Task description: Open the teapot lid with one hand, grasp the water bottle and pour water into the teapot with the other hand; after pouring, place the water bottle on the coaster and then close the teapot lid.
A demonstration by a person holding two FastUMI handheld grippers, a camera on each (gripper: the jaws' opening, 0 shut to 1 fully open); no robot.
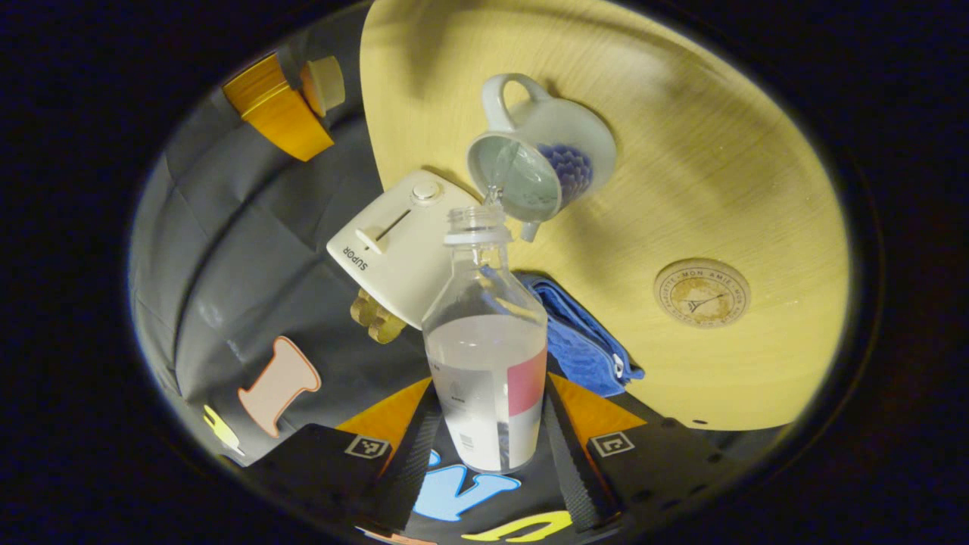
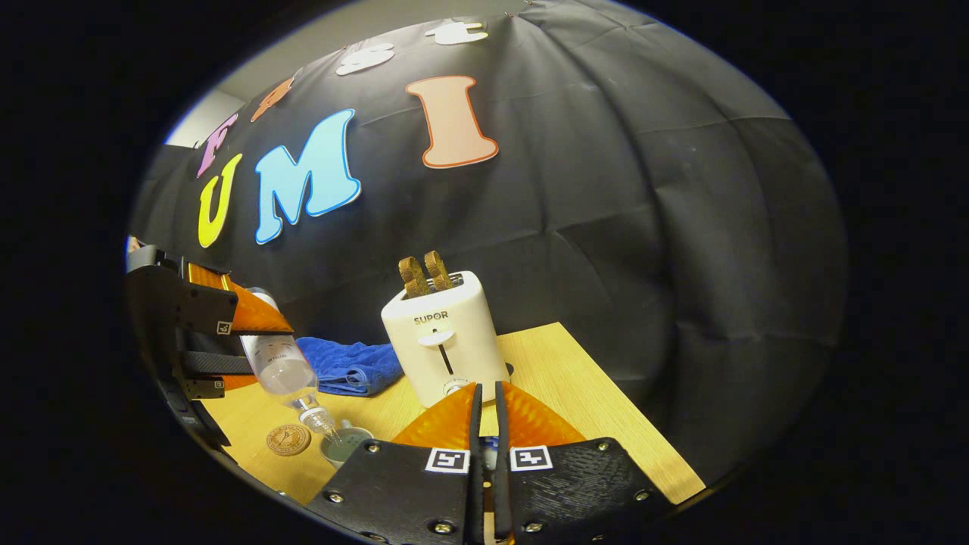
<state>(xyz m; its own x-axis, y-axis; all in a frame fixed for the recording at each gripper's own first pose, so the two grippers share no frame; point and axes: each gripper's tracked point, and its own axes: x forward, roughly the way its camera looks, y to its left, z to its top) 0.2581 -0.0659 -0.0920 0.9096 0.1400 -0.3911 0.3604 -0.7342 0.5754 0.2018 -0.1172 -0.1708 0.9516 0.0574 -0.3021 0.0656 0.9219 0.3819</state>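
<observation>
My left gripper (image 1: 490,382) is shut on a clear water bottle (image 1: 488,356), about half full and tipped neck-first. A thin stream runs from its mouth into the open white teapot (image 1: 545,159) on the wooden table. The right gripper view shows the same bottle (image 2: 280,363) slanting down over the teapot (image 2: 344,445). My right gripper (image 2: 485,393) is shut, with a pale sliver of the teapot lid (image 2: 489,453) between its fingers. In the left gripper view it (image 1: 314,91) hangs off the table's edge, holding the cream lid (image 1: 329,82). The round coaster (image 1: 702,292) lies bare beside the teapot.
A white toaster (image 2: 447,341) with two slices of toast stands near the table's back edge. A folded blue towel (image 2: 352,367) lies beside it. The light wooden table (image 1: 681,151) stretches past the coaster (image 2: 288,438), and the black cloth wall rises behind.
</observation>
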